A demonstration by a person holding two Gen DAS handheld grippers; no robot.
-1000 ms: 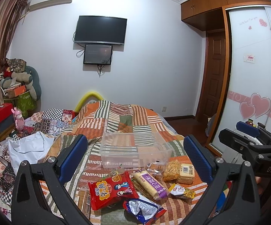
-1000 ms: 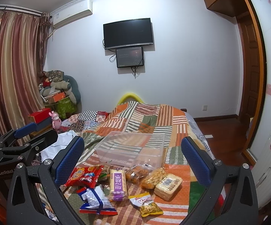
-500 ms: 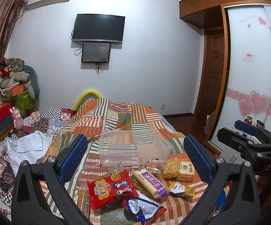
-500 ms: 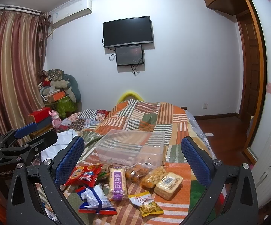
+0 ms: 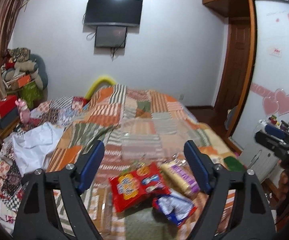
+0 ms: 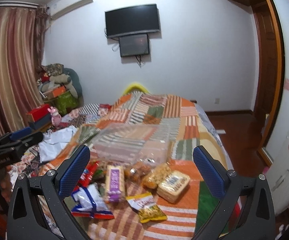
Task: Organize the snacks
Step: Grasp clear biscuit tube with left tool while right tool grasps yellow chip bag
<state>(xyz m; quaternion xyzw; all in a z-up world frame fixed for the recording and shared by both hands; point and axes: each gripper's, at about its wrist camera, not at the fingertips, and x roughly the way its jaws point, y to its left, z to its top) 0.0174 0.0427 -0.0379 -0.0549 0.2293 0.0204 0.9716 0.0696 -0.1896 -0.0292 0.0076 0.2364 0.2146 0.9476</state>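
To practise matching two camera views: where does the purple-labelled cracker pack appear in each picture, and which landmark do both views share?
Left wrist view: the purple-labelled cracker pack lies lower right of centre, right of the red snack bag.
Right wrist view: it lies lower centre-left, pointing away from the camera.
Shared landmark: the wall television.

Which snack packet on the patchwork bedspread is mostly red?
The red crinkly packet with cartoon print, lying between the left gripper's open fingers; its neighbours are purple-and-cream and blue-and-white.

Both grippers point(image 5: 144, 166) point(image 6: 141, 170) wide apart, unladen
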